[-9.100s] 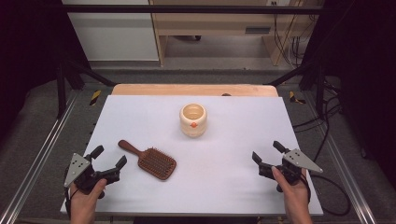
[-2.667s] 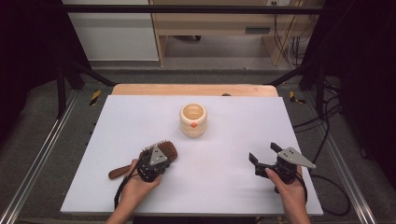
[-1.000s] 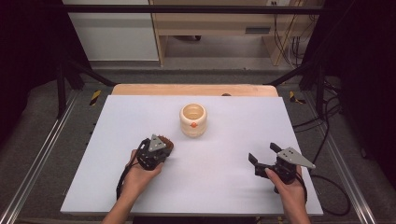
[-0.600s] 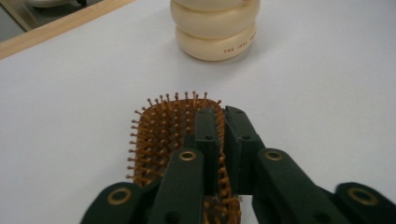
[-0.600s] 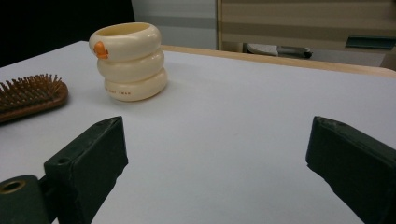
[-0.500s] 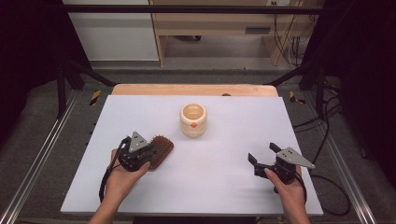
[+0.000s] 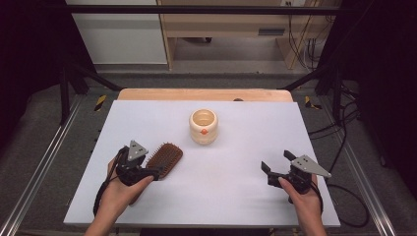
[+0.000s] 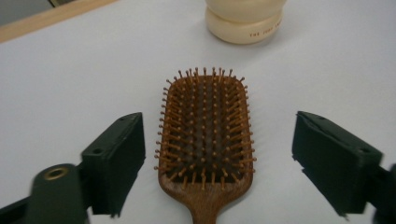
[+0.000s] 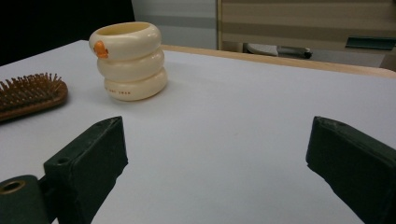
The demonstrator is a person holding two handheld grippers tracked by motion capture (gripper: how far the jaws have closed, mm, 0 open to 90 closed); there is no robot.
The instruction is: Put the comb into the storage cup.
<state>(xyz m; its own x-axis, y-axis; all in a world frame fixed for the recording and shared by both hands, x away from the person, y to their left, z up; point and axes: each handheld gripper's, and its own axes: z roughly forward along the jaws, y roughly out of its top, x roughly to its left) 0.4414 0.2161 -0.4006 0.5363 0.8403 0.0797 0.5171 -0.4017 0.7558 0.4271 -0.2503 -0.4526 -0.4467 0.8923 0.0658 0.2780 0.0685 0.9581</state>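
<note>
We are holding the left gripper just behind the hairbrush, its jaws having just been opening and now standing wide, one on each side of the brush's neck without pressing on it. In the left gripper view the hairbrush is lying flat on the white table, bristles up, its head pointing away from this gripper toward the cream pot beyond it, and its handle running back between and below the jaws. We are judging that the brush is being let go here, set down just short of the pot.

Ahead and to the right of that gripper, the cream pot is standing upright, apart from the brush head.

Farther right, we are keeping the right gripper idle over bare table, jaws spread wide with nothing between them, the pot well ahead of it to its left.

Next, we are expecting to draw the left gripper straight back and up, clearing the handle without nudging it.
</note>
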